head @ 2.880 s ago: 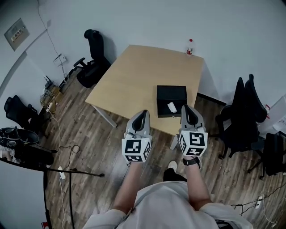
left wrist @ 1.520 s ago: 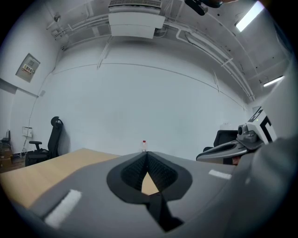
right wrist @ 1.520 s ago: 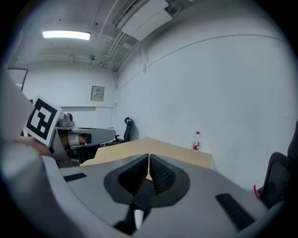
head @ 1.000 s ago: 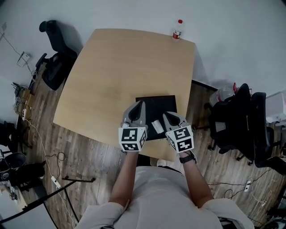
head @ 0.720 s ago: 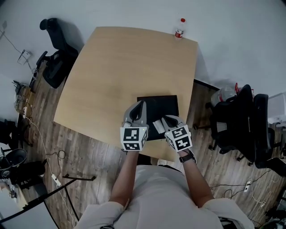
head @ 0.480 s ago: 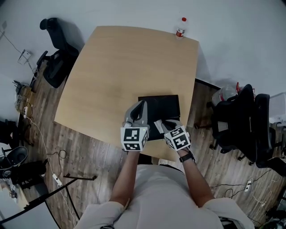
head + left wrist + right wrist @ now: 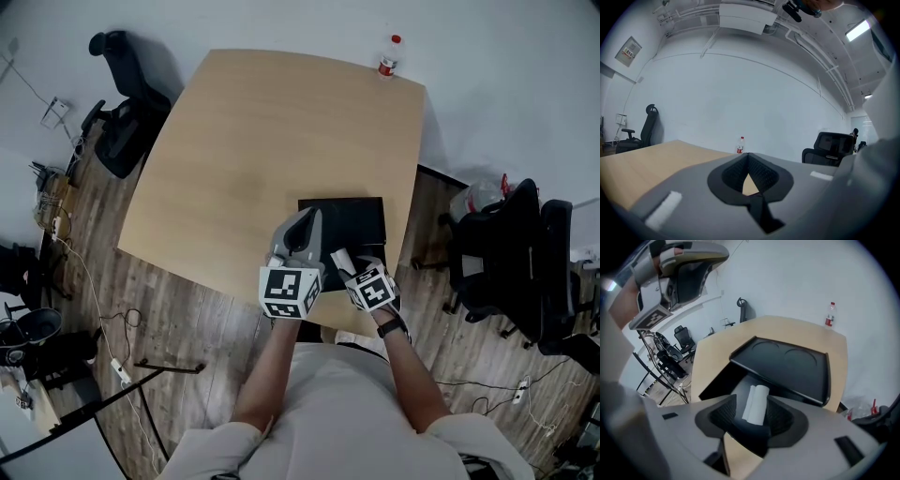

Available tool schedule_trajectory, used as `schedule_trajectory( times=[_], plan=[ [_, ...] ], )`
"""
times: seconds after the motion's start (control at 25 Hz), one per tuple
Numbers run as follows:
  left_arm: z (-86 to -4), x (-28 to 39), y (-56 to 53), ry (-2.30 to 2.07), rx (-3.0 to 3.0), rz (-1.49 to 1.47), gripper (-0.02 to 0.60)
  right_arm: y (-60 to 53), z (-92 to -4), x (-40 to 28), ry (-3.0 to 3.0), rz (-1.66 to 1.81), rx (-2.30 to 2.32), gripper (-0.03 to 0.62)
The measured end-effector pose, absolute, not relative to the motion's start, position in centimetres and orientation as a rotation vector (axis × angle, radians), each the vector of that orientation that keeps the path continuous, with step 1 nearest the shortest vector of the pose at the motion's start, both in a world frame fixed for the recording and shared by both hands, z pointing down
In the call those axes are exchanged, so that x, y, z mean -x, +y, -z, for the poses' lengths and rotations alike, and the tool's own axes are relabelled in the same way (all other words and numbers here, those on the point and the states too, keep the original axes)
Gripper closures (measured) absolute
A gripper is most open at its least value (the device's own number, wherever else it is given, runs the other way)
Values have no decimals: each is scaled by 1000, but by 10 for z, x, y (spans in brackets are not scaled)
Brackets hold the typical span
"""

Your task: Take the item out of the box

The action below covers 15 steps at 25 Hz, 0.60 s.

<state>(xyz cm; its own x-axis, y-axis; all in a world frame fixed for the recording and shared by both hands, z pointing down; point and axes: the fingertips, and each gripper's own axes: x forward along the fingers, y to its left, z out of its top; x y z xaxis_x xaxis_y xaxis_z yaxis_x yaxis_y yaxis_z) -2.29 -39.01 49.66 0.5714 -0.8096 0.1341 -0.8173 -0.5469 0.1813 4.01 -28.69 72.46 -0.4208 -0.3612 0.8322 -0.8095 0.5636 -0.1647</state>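
As seen in the head view, a black box [image 7: 342, 217] is set at the lower right of the tan table [image 7: 272, 131], close to the table's near edge. A small white roll [image 7: 337, 258] is seen at the box's lower edge, at the tip of the right gripper [image 7: 349, 265]. The left gripper [image 7: 302, 225] is held just left of the box. Bare wood is left over most of the table toward the upper left, with a bottle [image 7: 387, 54] at the top corner. One chair [image 7: 122, 103] is placed off the table at upper left, another at right.

In the left gripper view, the fingers are seen closed together, tips touching, with nothing between them. Beyond them the tabletop runs to the bottle and a white wall [image 7: 740, 89].

In the right gripper view, the jaws are opening with the roll between them. It is clear of the left pad; contact with the right pad cannot be told. The roll is a short white cylinder, loosely wound, lying in the box's open dark compartment at lower centre. Above it the box's flat black top, marked with two shallow round dents, is spread toward the upper right. Table edges are seen close on both sides of the box.
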Motion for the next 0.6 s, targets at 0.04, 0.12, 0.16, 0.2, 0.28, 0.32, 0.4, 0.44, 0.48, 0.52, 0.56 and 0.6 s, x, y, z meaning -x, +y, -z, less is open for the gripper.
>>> schedule_trajectory(
  times=[0.04, 0.12, 0.16, 0.2, 0.28, 0.32, 0.4, 0.44, 0.48, 0.52, 0.56, 0.6],
  plan=[
    [-497, 23, -390, -1356, -2582, -52, 574, -288, -728, -41, -2008, -730, -939, 419],
    [-499, 25, -390, -1359, -2580, -60, 574, -291, -733, -42, -1997, -734, -933, 407],
    [-500, 27, -391, -1364, -2580, -66, 574, -292, -737, -41, -1992, -736, -925, 400],
    [-501, 29, -391, -1372, -2580, -72, 574, -293, -741, -41, -1985, -739, -912, 396],
    [-501, 33, -392, -1388, -2581, -80, 574, -292, -750, -40, -1966, -743, -873, 393],
    [-500, 34, -392, -1394, -2581, -81, 574, -292, -755, -40, -1952, -743, -854, 393],
    [-498, 36, -394, -1399, -2582, -78, 574, -291, -765, -43, -1919, -744, -835, 393],
    [-497, 36, -394, -1400, -2582, -76, 574, -291, -769, -44, -1903, -750, -836, 393],
    [-496, 37, -394, -1399, -2583, -74, 574, -291, -772, -45, -1888, -757, -841, 393],
    [-496, 37, -394, -1398, -2583, -75, 574, -291, -774, -46, -1878, -762, -846, 393],
    [-496, 37, -394, -1396, -2583, -79, 574, -292, -777, -46, -1873, -765, -849, 393],
    [-497, 37, -394, -1393, -2584, -85, 574, -291, -780, -47, -1869, -769, -848, 393]
  ],
)
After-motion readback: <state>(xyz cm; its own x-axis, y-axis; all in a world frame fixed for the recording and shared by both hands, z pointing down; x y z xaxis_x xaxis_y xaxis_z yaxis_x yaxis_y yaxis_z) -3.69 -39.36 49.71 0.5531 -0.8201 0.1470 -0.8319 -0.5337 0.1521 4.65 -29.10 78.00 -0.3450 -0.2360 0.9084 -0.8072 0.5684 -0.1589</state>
